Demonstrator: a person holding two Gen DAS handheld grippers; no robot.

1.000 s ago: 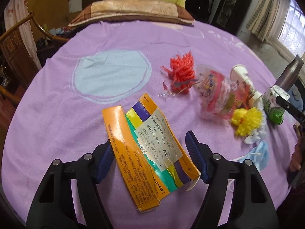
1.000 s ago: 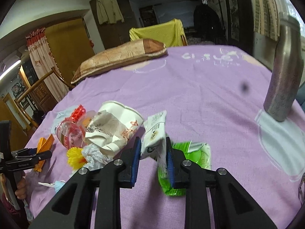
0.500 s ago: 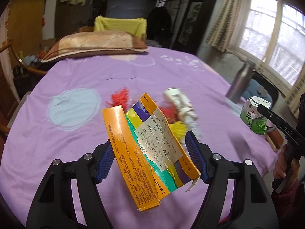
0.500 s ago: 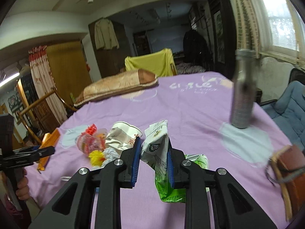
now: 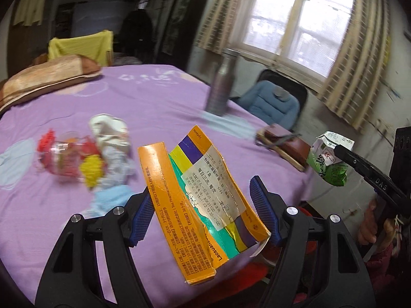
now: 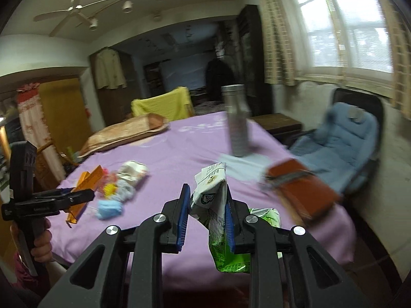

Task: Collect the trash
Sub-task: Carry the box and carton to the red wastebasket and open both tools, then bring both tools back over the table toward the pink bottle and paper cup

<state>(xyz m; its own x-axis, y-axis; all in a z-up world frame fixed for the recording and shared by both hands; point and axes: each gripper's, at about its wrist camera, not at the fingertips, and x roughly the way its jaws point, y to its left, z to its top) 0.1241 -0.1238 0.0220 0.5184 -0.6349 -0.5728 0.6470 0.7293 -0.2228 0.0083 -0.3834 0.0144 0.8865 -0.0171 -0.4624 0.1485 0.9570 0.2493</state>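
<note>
My left gripper (image 5: 204, 205) is shut on a flattened orange medicine box (image 5: 197, 195) with a white label, held above the near edge of the purple table (image 5: 159, 102). My right gripper (image 6: 206, 209) is shut on a crumpled green and white carton (image 6: 218, 220), also lifted off the table. That carton (image 5: 328, 161) shows at the right of the left wrist view. The orange box (image 6: 84, 187) shows at the left of the right wrist view. A pile of trash stays on the cloth: a clear plastic cup (image 5: 64, 159), a crushed paper cup (image 5: 109, 131), yellow and red scraps, a blue mask (image 6: 109, 209).
A steel bottle (image 6: 237, 120) stands on a pale blue patch at the table's far right. A brown wallet-like case (image 6: 300, 190) lies near the right edge. A blue padded chair (image 6: 341, 138) stands beyond it under the window. A cushion (image 5: 43, 79) lies at the far side.
Both grippers have risen and swung to the right with their loads. The trash pile has slid to the left in both views, and the window and blue chair have come into view.
</note>
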